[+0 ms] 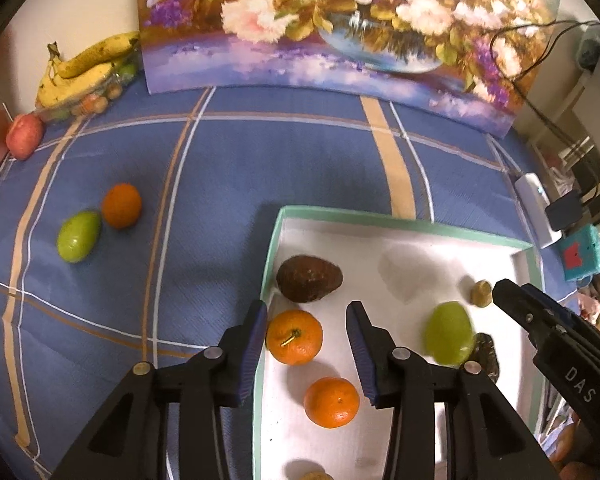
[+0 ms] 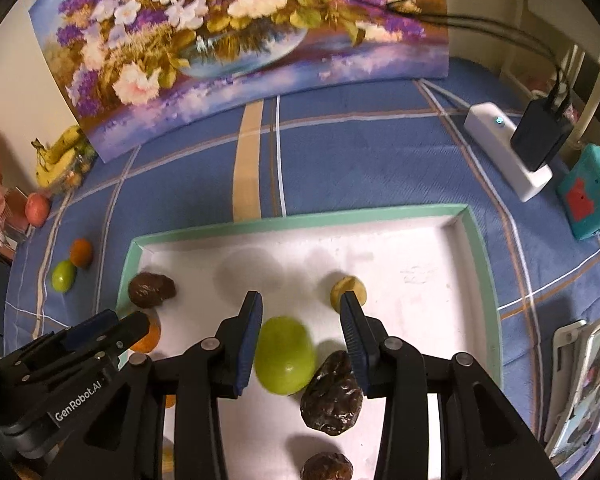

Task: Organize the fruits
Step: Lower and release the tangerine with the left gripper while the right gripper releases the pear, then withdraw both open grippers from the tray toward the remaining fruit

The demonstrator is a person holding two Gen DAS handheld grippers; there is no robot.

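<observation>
Left wrist: green fruit (image 1: 449,333) blurred, partly hidden.

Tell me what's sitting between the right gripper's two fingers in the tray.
A green fruit lies between the right gripper's open fingers, on the tray floor; the right wrist view shows it.
</observation>
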